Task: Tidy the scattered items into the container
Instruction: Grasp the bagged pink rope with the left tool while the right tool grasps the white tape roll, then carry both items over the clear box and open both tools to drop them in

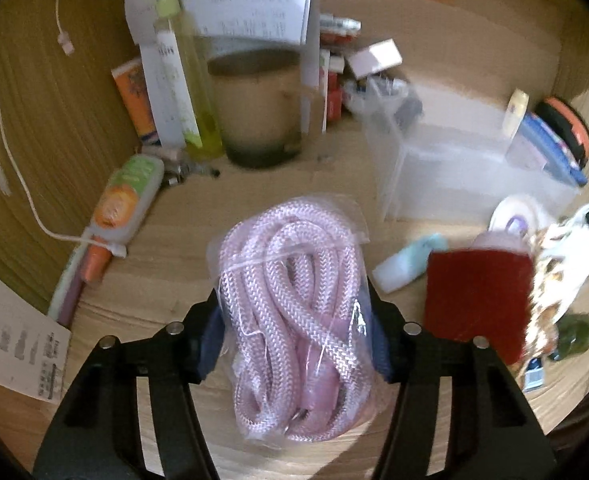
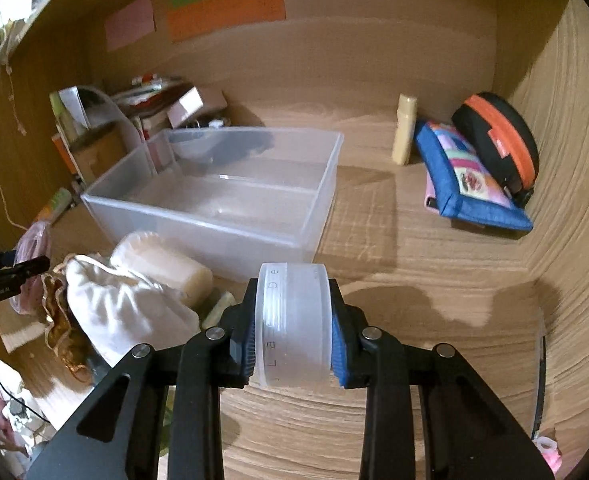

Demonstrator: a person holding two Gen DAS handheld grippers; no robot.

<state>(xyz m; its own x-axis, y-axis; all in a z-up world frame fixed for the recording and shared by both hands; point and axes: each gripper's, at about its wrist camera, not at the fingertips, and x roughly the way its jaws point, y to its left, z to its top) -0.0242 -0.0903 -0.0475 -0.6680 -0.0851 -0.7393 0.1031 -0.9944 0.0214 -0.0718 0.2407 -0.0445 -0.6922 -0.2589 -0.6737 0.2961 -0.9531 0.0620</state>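
Observation:
My left gripper [image 1: 296, 324] is shut on a clear bag of pink rope [image 1: 294, 300] and holds it above the wooden desk. The clear plastic container [image 1: 454, 160] stands to the front right of it. My right gripper [image 2: 292, 328] is shut on a frosted round jar [image 2: 292, 320], held on its side just in front of the container [image 2: 214, 208], which looks empty. The left gripper shows at the left edge of the right wrist view [image 2: 10, 272].
Loose items lie near the container: a white cloth pouch [image 2: 126, 308], a cream pouch [image 2: 162, 264], a red pouch [image 1: 478, 296], a small mint tube [image 1: 410, 264]. A blue pouch [image 2: 466, 172] and orange-black case [image 2: 498, 140] lean at the right wall. Bottles, a pot and boxes [image 1: 254, 100] crowd the back left.

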